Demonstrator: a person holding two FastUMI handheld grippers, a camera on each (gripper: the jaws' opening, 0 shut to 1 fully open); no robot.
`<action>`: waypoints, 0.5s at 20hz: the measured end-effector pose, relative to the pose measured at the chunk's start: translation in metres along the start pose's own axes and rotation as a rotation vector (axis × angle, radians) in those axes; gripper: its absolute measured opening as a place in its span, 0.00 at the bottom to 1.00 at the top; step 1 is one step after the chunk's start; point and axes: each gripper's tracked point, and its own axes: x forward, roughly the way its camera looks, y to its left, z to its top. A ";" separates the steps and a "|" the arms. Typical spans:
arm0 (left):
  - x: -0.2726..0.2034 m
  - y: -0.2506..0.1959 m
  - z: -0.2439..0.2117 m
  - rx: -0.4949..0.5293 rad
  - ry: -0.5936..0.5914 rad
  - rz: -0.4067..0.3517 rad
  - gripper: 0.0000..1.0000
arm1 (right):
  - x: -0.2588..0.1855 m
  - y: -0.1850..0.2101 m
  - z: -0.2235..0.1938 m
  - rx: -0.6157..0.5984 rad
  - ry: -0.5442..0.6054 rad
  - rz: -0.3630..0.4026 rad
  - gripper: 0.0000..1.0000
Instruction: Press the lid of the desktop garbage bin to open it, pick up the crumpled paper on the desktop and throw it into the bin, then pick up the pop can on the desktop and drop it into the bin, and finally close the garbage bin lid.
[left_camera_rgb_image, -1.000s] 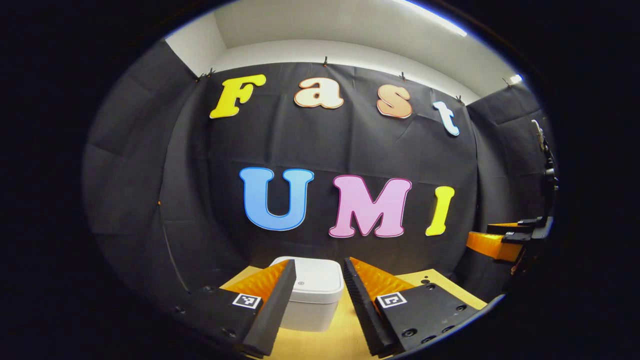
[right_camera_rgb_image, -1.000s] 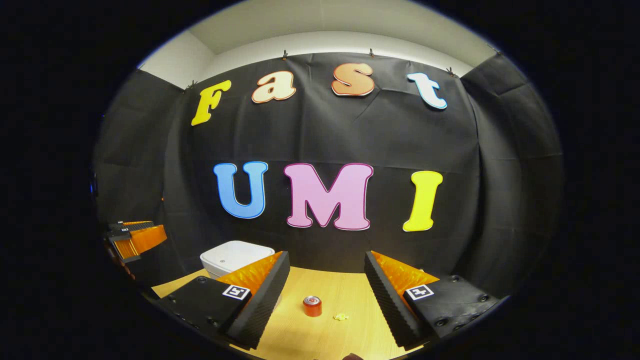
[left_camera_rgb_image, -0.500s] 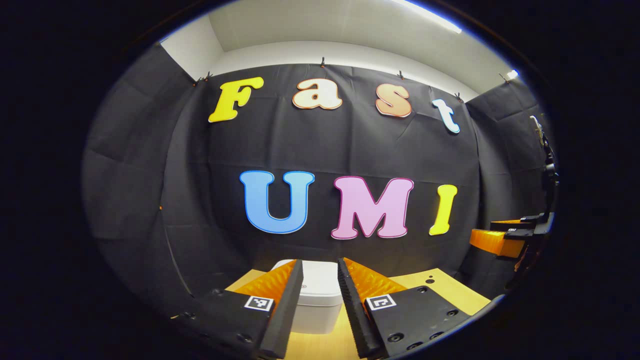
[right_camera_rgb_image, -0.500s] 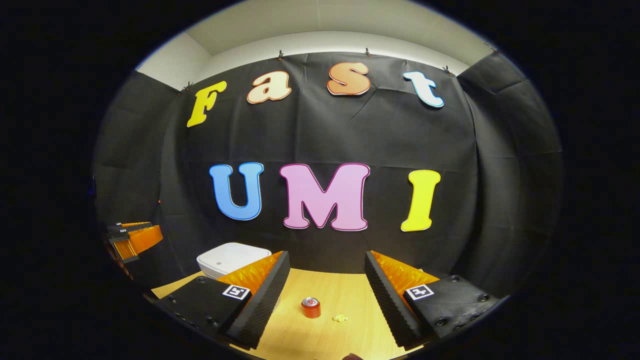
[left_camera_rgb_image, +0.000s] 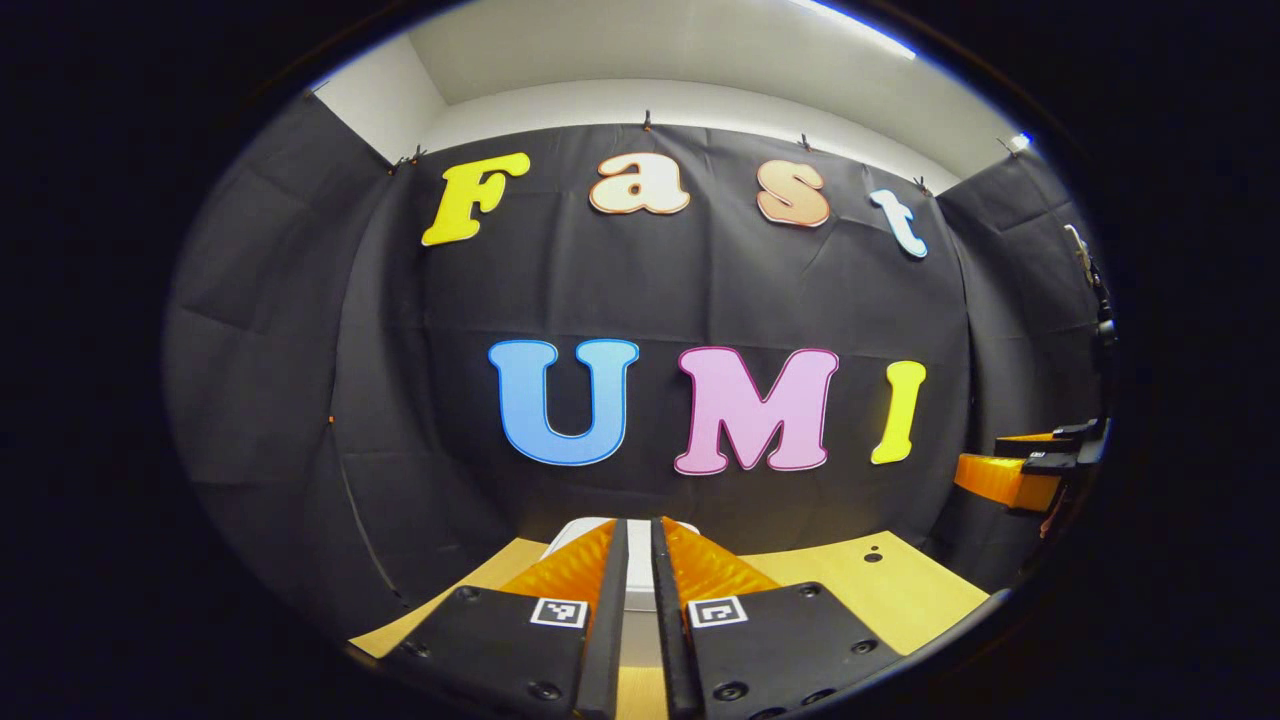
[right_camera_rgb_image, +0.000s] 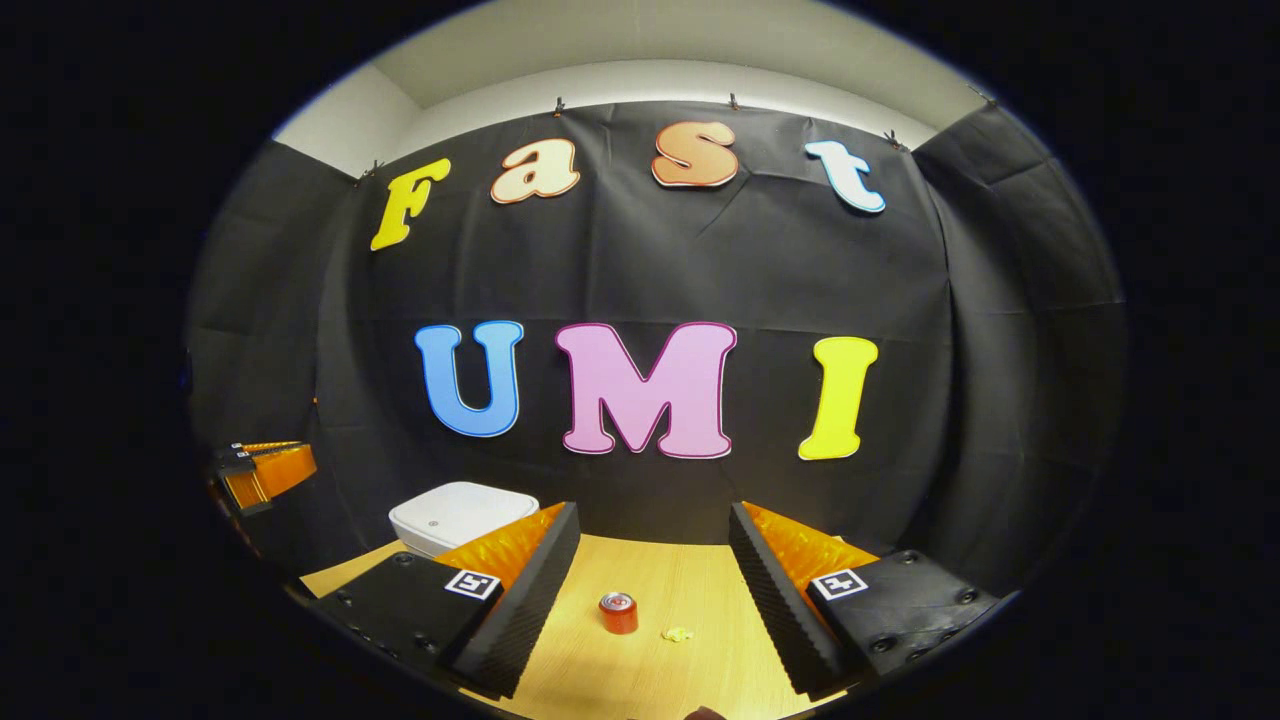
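Between your left gripper (left_camera_rgb_image: 637, 545) fingers, drawn almost together with nothing pinched, only a thin strip of the white bin (left_camera_rgb_image: 637, 560) shows; its body is hidden behind them. Seen from the right gripper view, the bin's lid (right_camera_rgb_image: 462, 510) lies flat and closed at the table's (right_camera_rgb_image: 690, 570) far left. Your right gripper (right_camera_rgb_image: 655, 545) hangs wide apart, empty, above the table. Past its fingers, the red can (right_camera_rgb_image: 619, 612) stands upright with the crumpled paper (right_camera_rgb_image: 678, 634) just beside it, small and hard to make out.
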 end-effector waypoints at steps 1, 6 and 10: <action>-0.001 0.000 0.000 0.001 0.000 0.000 0.16 | -0.001 0.001 0.001 -0.005 -0.001 0.004 0.96; 0.001 0.008 -0.002 0.002 0.004 0.024 0.07 | -0.002 0.001 0.004 -0.021 -0.017 0.005 0.96; 0.013 0.002 -0.009 0.025 0.023 -0.051 0.06 | -0.004 -0.004 -0.002 -0.028 -0.010 -0.010 0.96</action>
